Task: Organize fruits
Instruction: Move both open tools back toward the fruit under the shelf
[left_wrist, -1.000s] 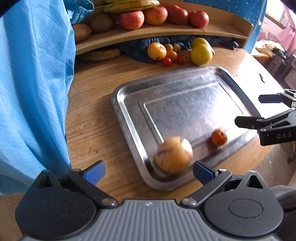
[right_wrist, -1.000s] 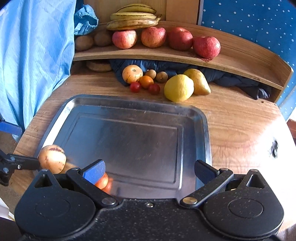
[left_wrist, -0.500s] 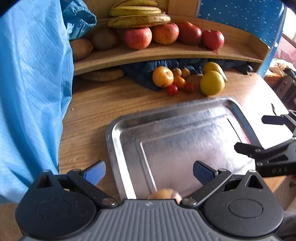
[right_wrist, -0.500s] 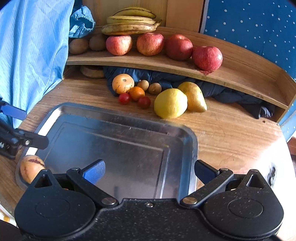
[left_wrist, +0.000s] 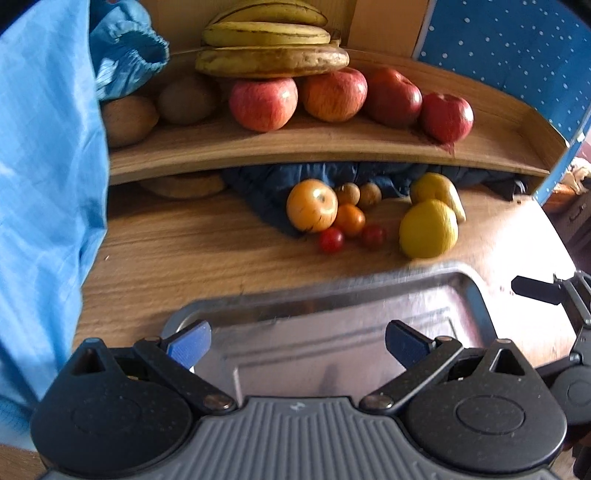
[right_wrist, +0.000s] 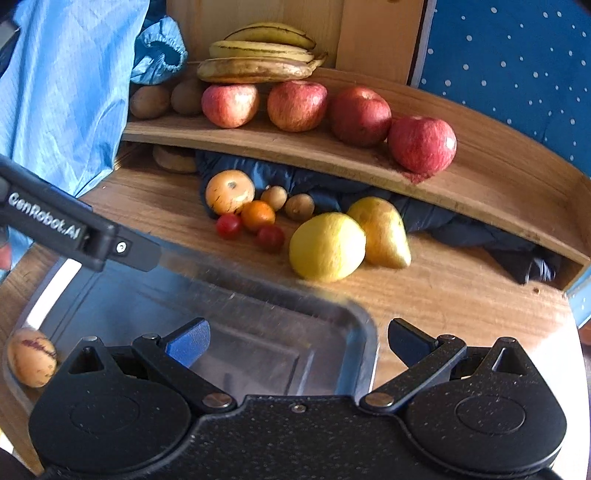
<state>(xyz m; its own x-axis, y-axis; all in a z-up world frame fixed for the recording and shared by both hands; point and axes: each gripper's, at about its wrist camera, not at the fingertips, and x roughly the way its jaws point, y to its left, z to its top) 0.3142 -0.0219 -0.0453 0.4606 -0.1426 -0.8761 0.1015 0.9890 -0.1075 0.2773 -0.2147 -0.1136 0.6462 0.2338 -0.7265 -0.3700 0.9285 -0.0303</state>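
A steel tray (left_wrist: 332, 291) (right_wrist: 365, 332) lies on the wooden table. A pale striped melon (right_wrist: 31, 362) rests in its near left corner. Beyond the tray sit a lemon (left_wrist: 428, 229) (right_wrist: 327, 246), a pear (right_wrist: 380, 230), an orange persimmon (left_wrist: 312, 205) (right_wrist: 229, 192), a small orange (left_wrist: 350, 219), two cherry tomatoes (left_wrist: 331, 240) and two brown longans (right_wrist: 299, 206). My left gripper (left_wrist: 295, 341) is open and empty over the tray's far left part. My right gripper (right_wrist: 297, 341) is open and empty over the tray's far right corner.
A curved wooden shelf (left_wrist: 332, 147) carries several red apples (right_wrist: 297, 106), bananas (left_wrist: 271, 59) and kiwis (left_wrist: 127, 120). Dark blue cloth (right_wrist: 461, 221) is bunched under the shelf. A blue plastic sheet (left_wrist: 40, 184) hangs at the left. The left gripper's arm (right_wrist: 74, 230) crosses the right wrist view.
Both grippers have moved forward over the tray toward the loose fruit. The striped melon and small orange in the tray have dropped out of the left wrist view.
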